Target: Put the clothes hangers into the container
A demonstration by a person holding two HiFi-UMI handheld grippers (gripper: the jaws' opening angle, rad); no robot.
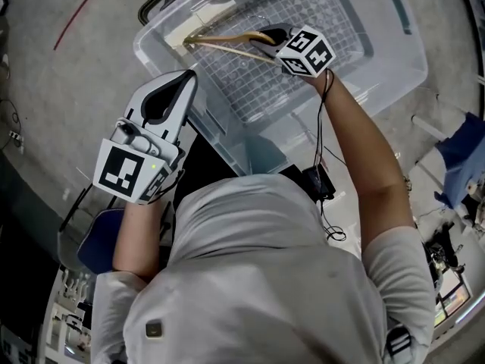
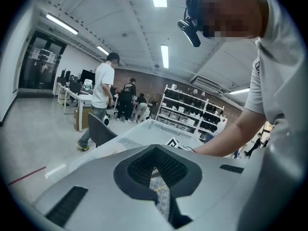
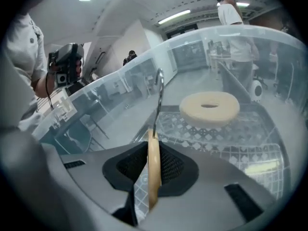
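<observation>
Nearest the camera, the person's pale-shirted shoulders are filling the lower frame, with both forearms reaching forward. The left gripper (image 1: 186, 80) is hanging at the near long wall of the clear container (image 1: 227, 135), with its tips pointing at the rim; in its own view its jaws are lying together with only a thin slit between the dark pads, and nothing is sitting in them.

The right gripper (image 1: 269, 38) is reaching past the near wall and is sitting inside the container, above the grid-patterned floor (image 1: 303, 14); its jaws are clamping the wooden clothes hanger (image 1: 227, 49). In the right gripper view the hanger (image 3: 153, 172) is standing edge-on between the pads, and its metal hook (image 3: 159, 90) is rising towards the curved transparent wall (image 3: 120, 95); whether the wood is touching the floor cannot be told.

From above, the hanger's free end is lying close to the container's left end wall, leaving little room there. To the right of the gripper the grid floor is showing bare as far as the right wall. Farther in, a cream ring (image 3: 209, 107) is lying flat on the grid, well apart from the hanger. Beyond the far rim, grey floor (image 1: 45, 67) is surrounding the container.
</observation>
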